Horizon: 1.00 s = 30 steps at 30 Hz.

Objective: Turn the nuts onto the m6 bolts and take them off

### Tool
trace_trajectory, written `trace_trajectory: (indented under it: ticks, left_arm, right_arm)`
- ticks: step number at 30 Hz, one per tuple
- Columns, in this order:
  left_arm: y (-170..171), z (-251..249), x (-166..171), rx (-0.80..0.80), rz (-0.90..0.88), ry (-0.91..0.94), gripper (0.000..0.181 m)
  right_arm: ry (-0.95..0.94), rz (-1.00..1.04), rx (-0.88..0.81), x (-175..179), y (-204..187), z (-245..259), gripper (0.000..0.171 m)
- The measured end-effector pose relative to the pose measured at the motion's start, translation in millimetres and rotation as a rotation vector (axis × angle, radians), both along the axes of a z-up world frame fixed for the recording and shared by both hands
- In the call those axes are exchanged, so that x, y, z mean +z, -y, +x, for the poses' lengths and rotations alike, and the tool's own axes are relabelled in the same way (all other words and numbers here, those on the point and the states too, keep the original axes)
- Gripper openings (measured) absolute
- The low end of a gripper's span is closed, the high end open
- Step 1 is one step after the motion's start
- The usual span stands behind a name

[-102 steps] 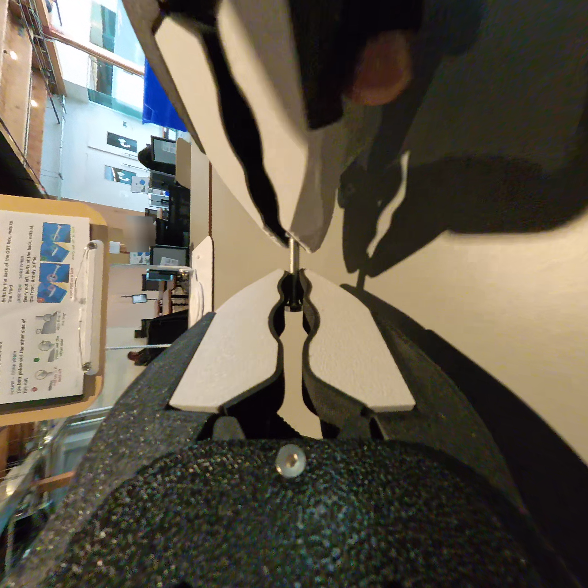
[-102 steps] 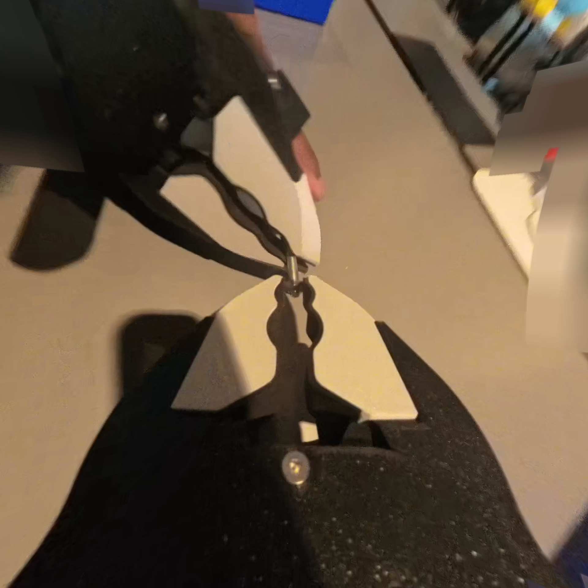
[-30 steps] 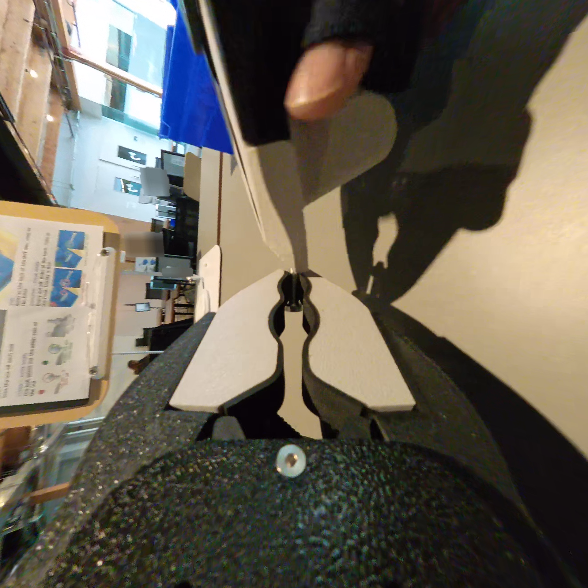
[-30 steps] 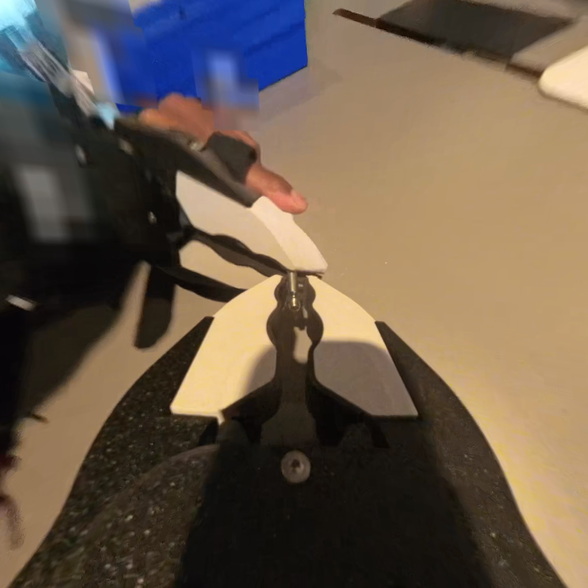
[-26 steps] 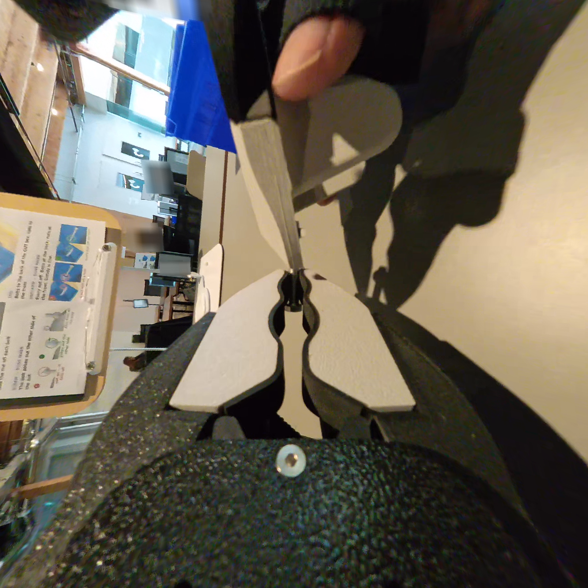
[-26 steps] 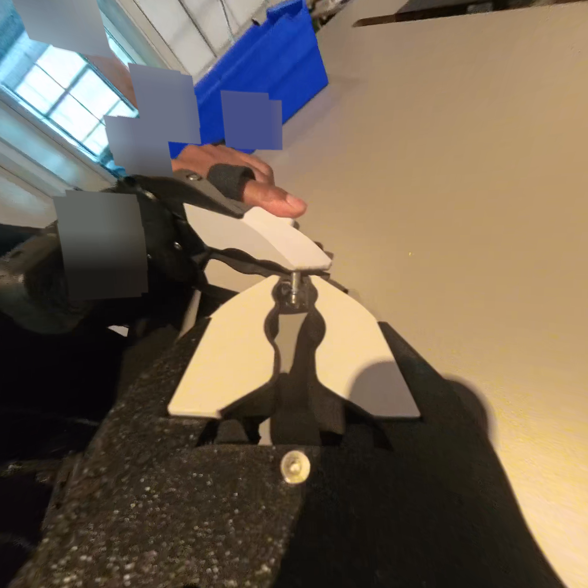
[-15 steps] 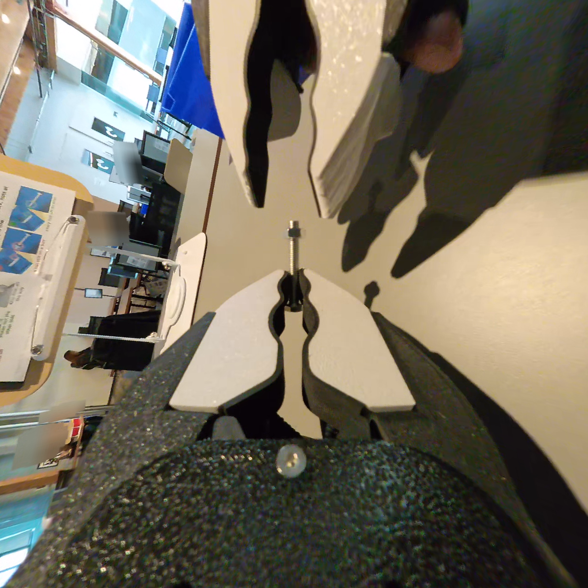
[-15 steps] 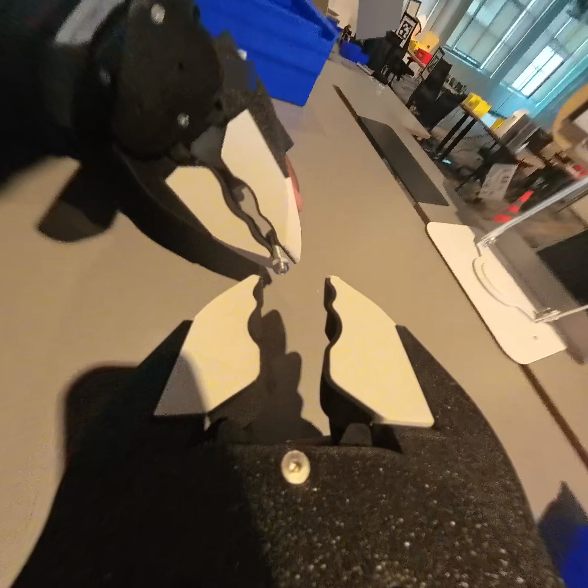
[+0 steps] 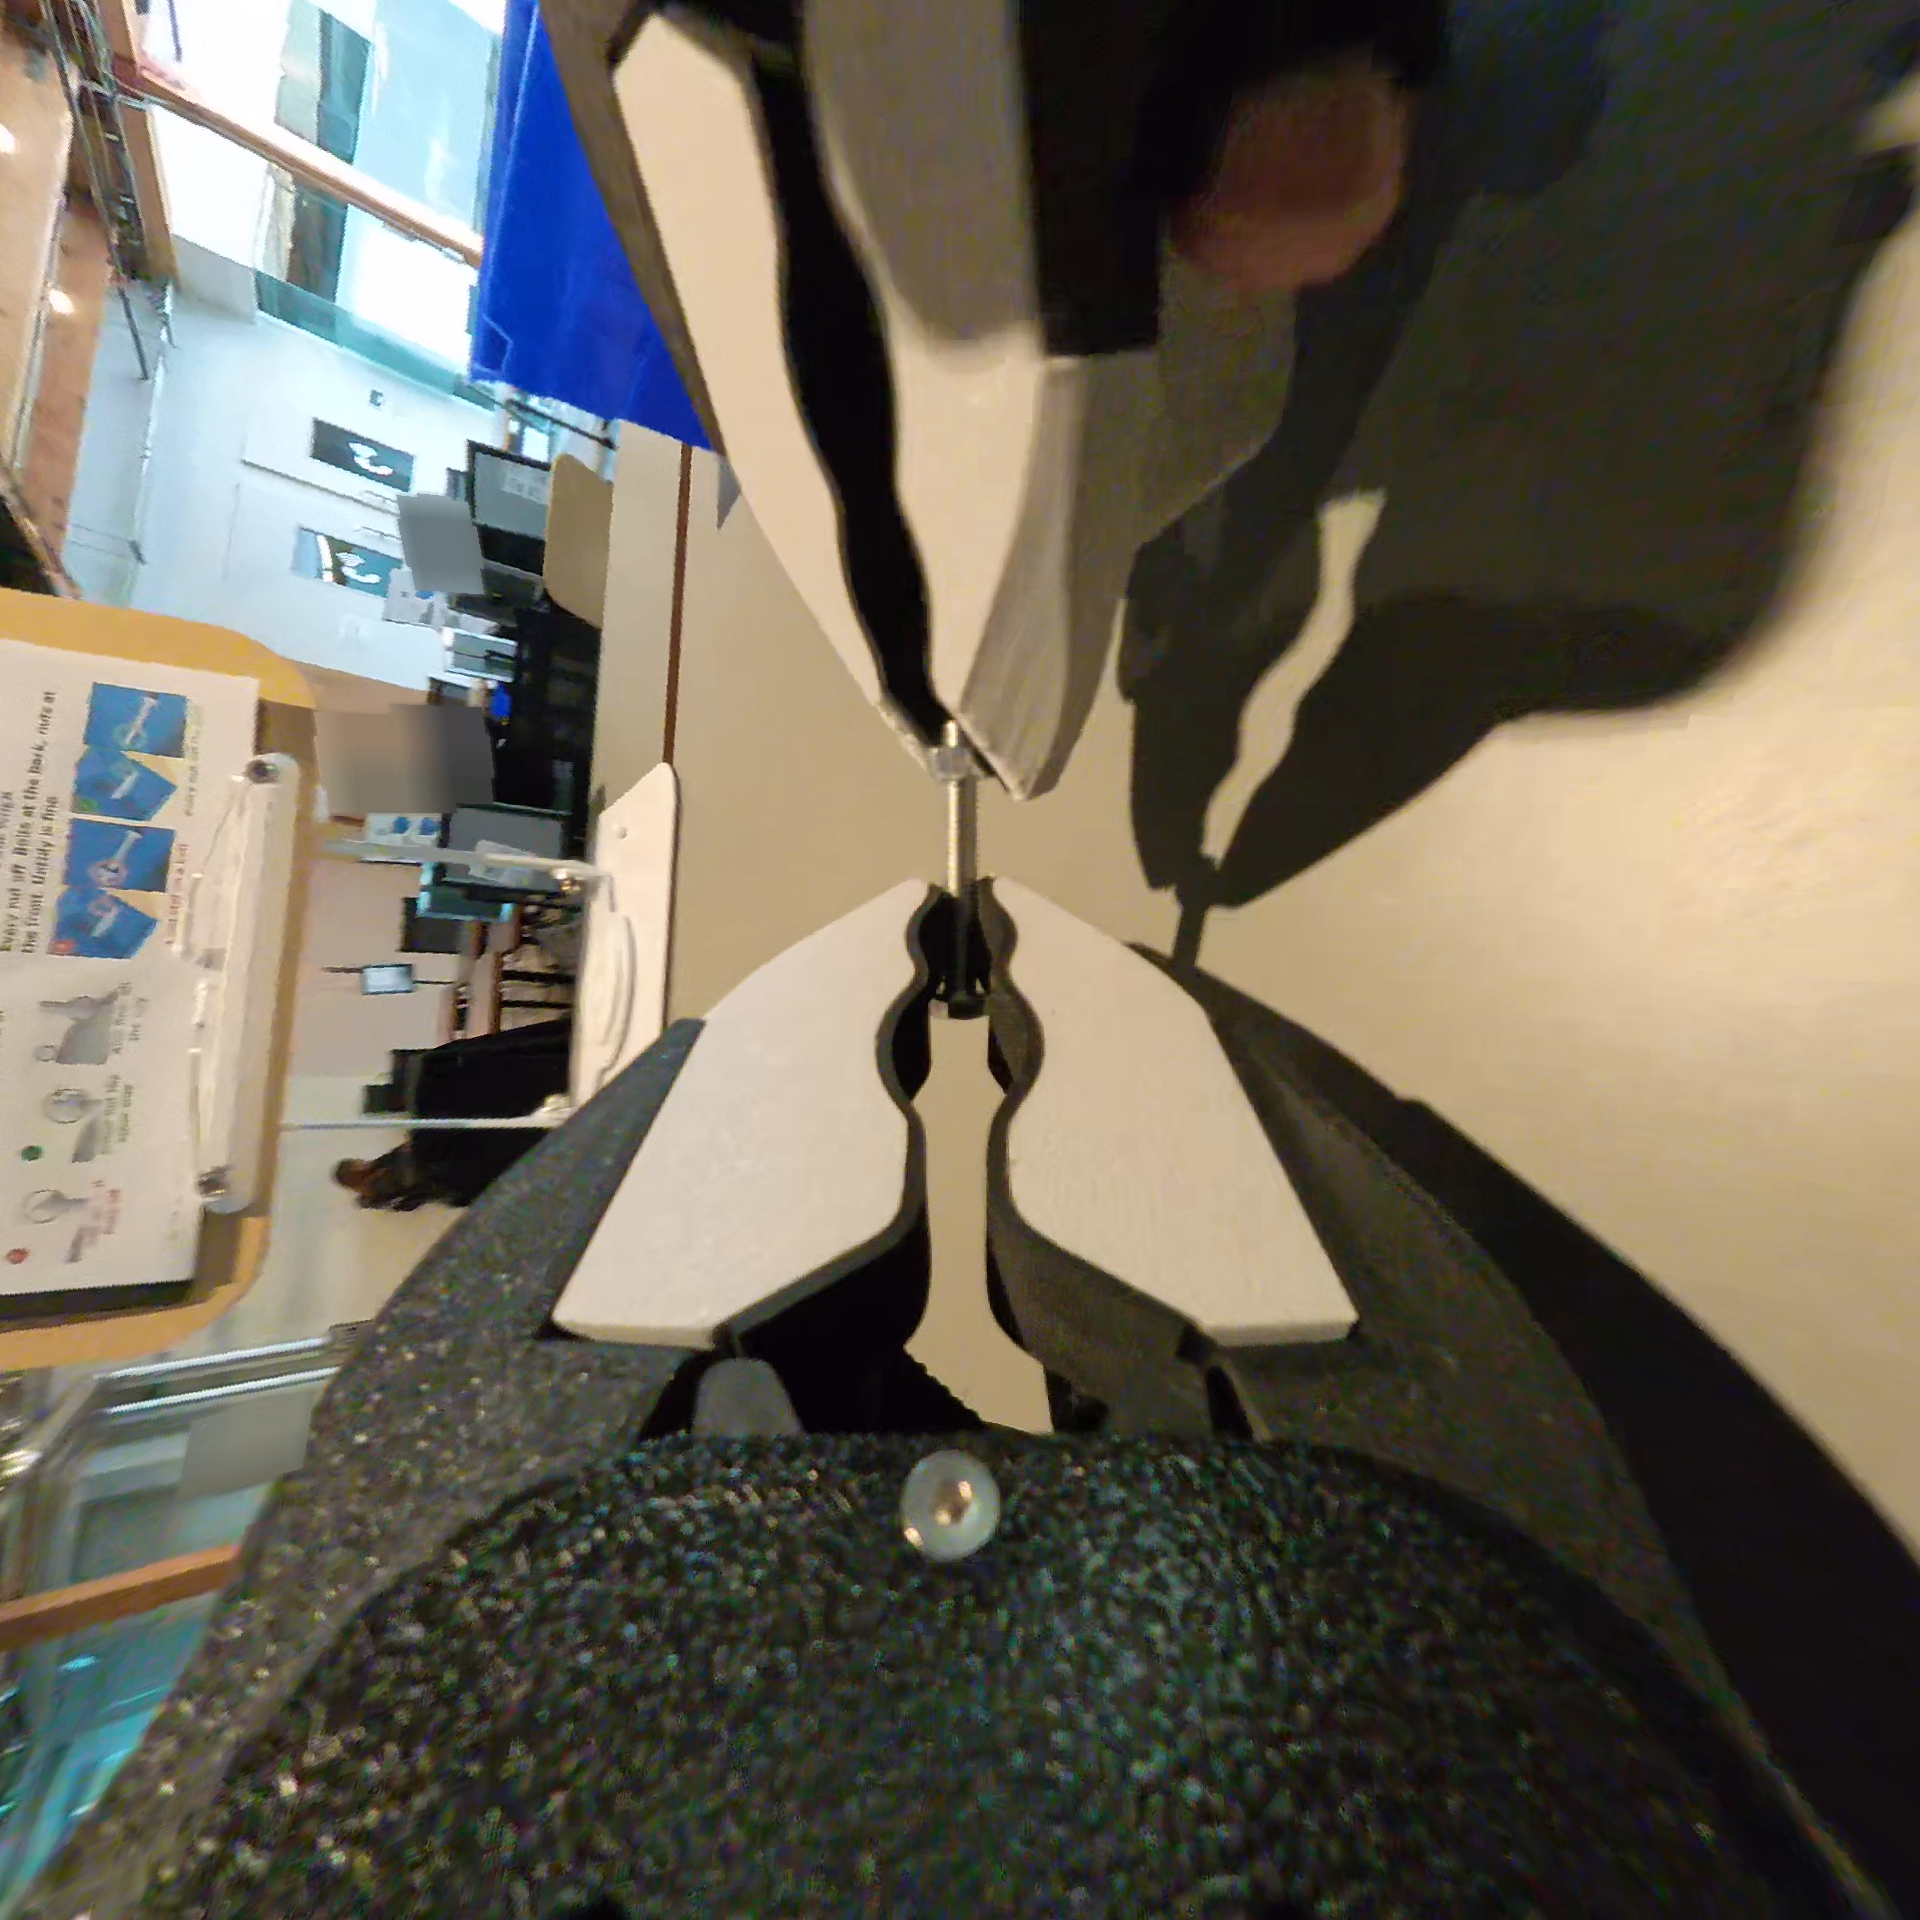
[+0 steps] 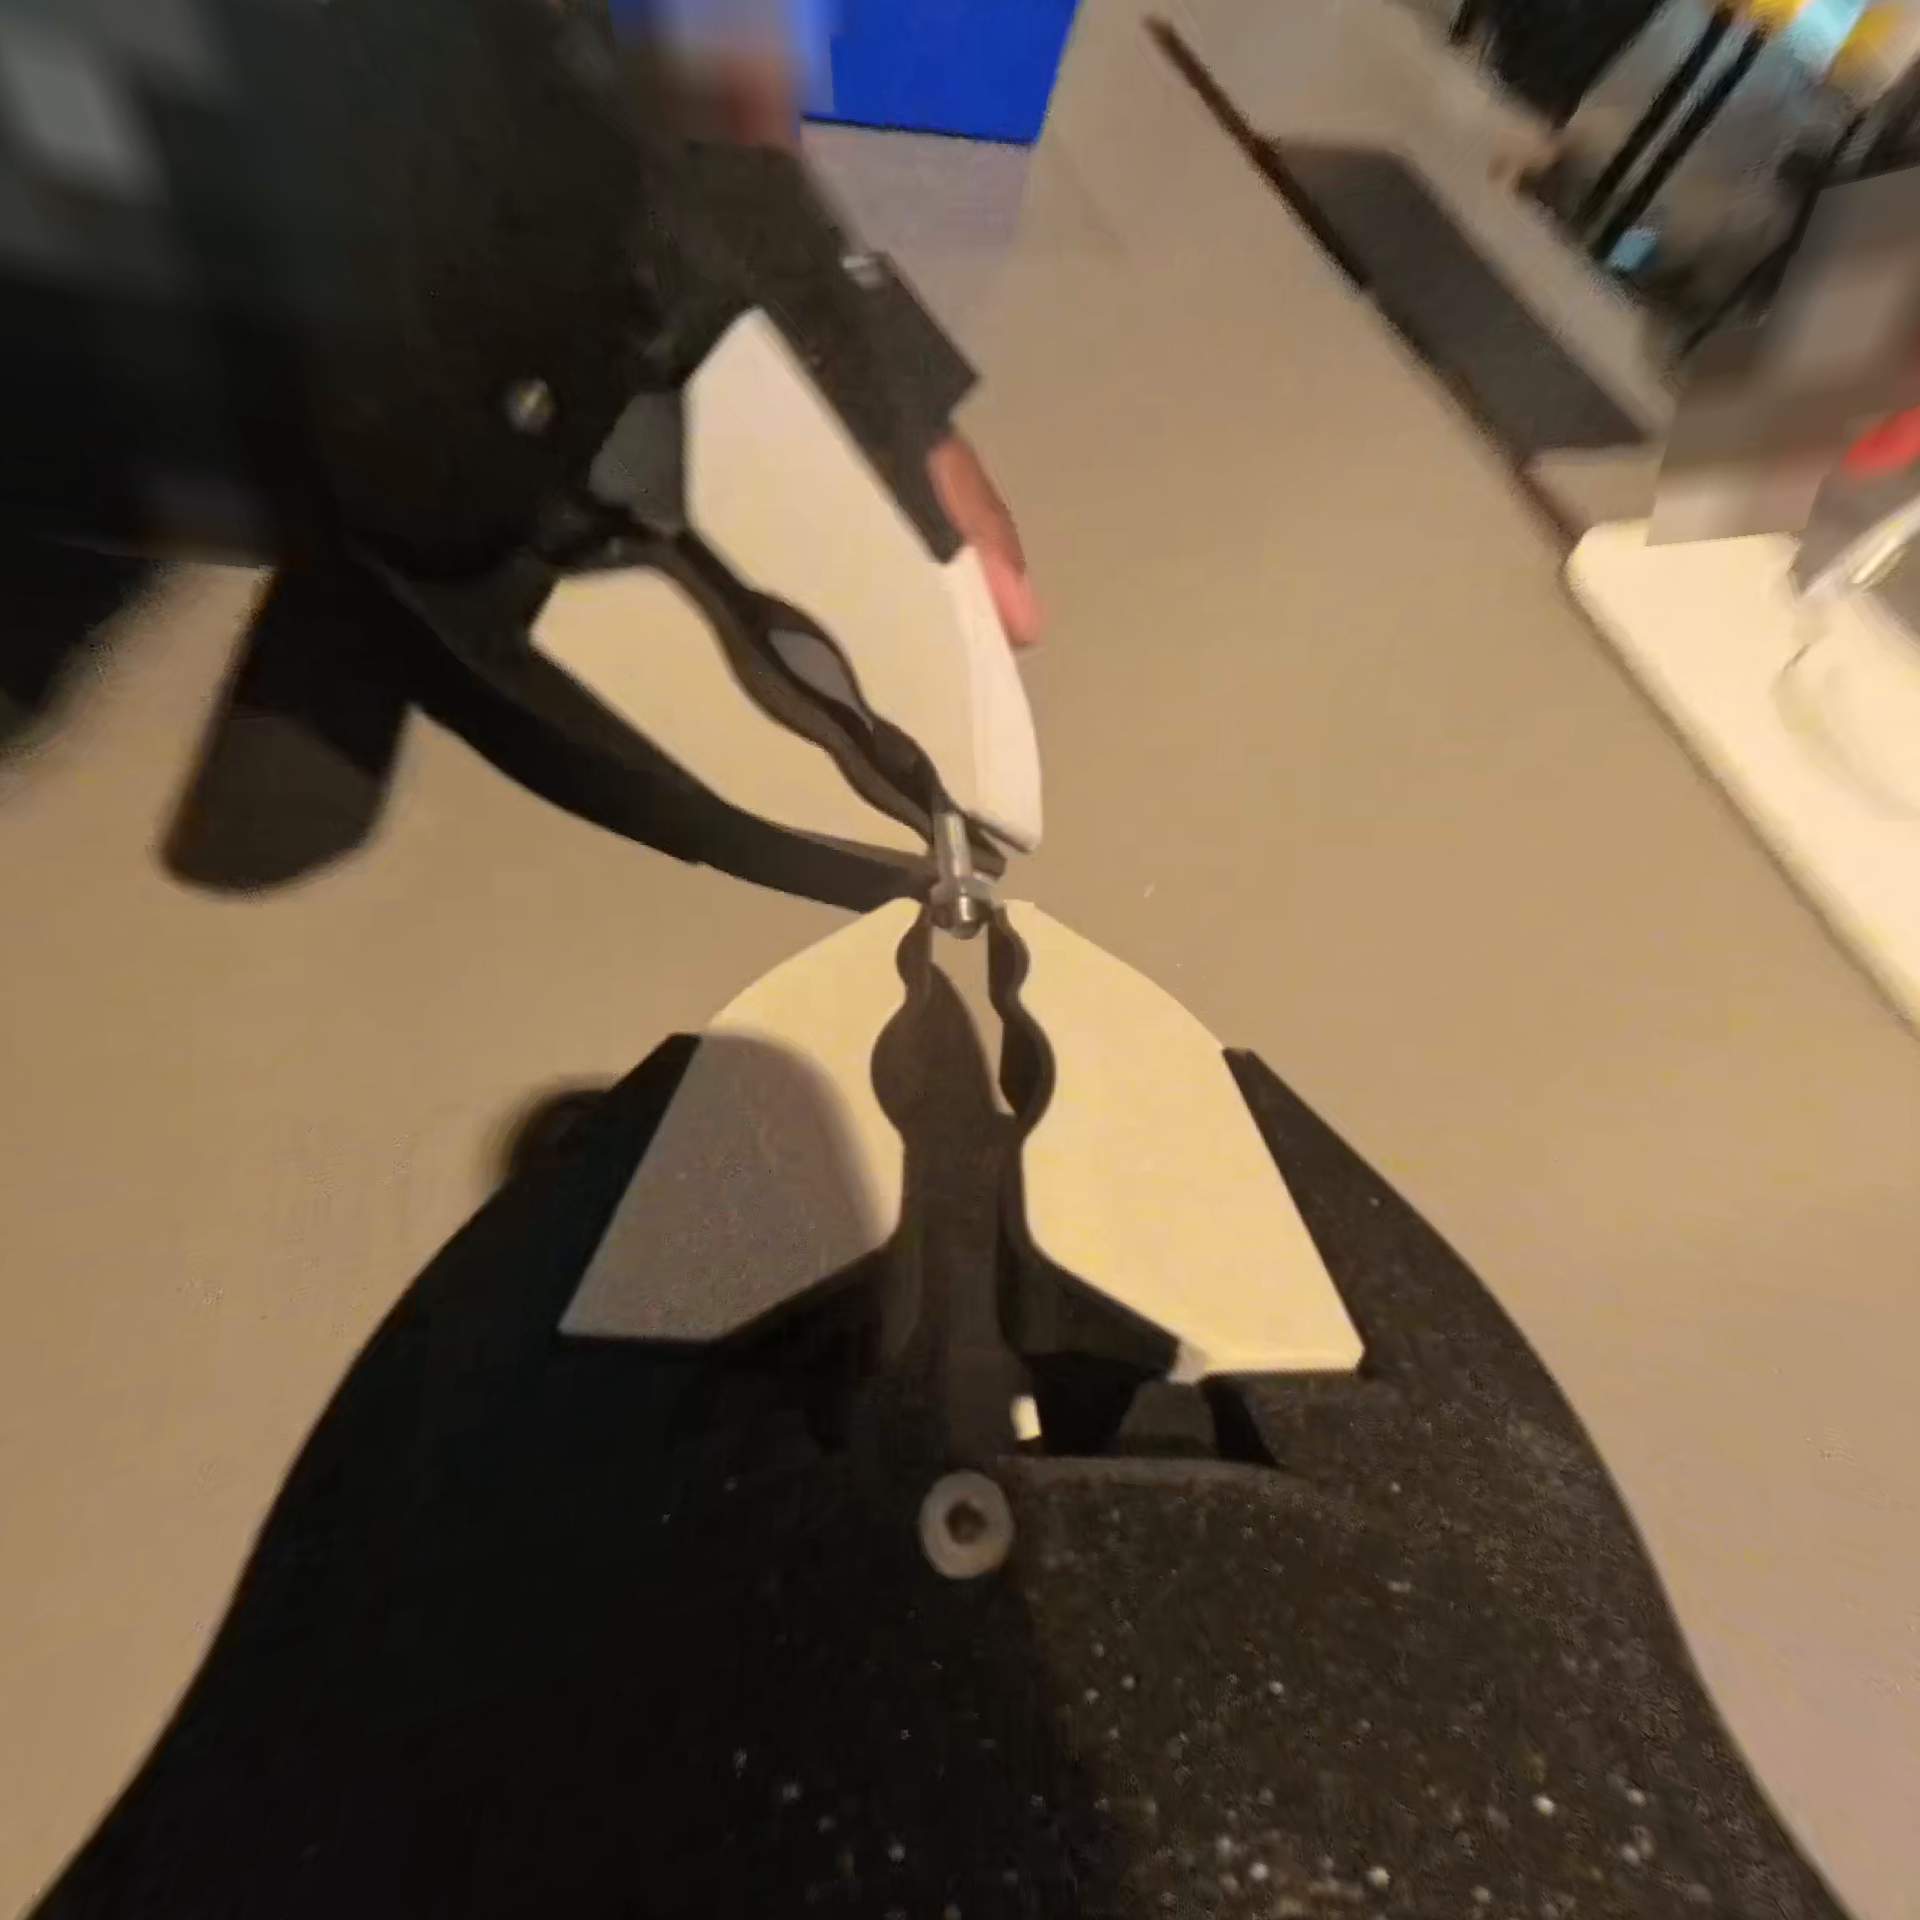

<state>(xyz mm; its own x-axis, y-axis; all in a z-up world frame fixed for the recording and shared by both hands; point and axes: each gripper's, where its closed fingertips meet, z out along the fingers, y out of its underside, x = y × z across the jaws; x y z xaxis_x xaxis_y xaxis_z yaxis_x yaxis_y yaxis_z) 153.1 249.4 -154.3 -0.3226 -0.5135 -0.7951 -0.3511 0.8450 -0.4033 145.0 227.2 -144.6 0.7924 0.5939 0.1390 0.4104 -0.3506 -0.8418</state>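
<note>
My left gripper [image 9: 961,906] is shut on the head end of a silver M6 bolt [image 9: 958,831], and the shaft points forward out of the fingertips. A silver nut [image 9: 951,762] sits on the far end of the shaft. My right gripper [image 10: 958,920] faces the left one tip to tip and is shut on the nut [image 10: 956,902]. In the right wrist view the left gripper [image 10: 961,831] comes in from the upper left with the bolt [image 10: 951,836]. In the left wrist view the right gripper [image 9: 951,750] comes down from the top. Both are held above the beige table [image 9: 1558,935].
A blue bin [image 9: 561,260] stands at the far end of the table. A white base plate with a clear stand [image 10: 1745,707] and a black mat [image 10: 1455,260] lie to the right. A printed sheet on a wooden board [image 9: 104,935] stands beyond the table edge. My left and right fingertips are right by each other.
The right gripper, shut at the nut one second ago, opened and drew back from the bolt. It has now come back and shut on the nut. The left gripper kept hold of the bolt.
</note>
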Motion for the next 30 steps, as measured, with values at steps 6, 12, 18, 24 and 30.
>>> trace_trajectory:
  ticks: [6,12,18,24,30]
  left_arm:
    - [-1.0,3.2,4.3,0.022,0.017,0.024,0.005]
    - [-1.4,3.5,3.4,0.035,-0.096,0.026,0.005]
    - [3.4,3.1,-0.4,0.016,-0.135,0.001,0.006]
    - [7.4,2.3,-2.2,-0.003,-0.147,-0.015,0.005]
    - [5.7,2.7,-5.3,0.004,-0.072,-0.025,0.005]
  right_arm:
    - [-0.688,-0.367,-0.073,6.7,2.8,-2.4,0.010]
    - [-0.401,-0.154,-0.004,13.2,1.0,13.7,0.024]
    - [0.074,0.124,0.099,13.7,5.8,11.4,0.025]
    - [0.119,0.154,0.120,10.5,6.2,5.2,0.023]
    - [0.068,0.041,0.071,-0.3,4.3,2.8,0.010]
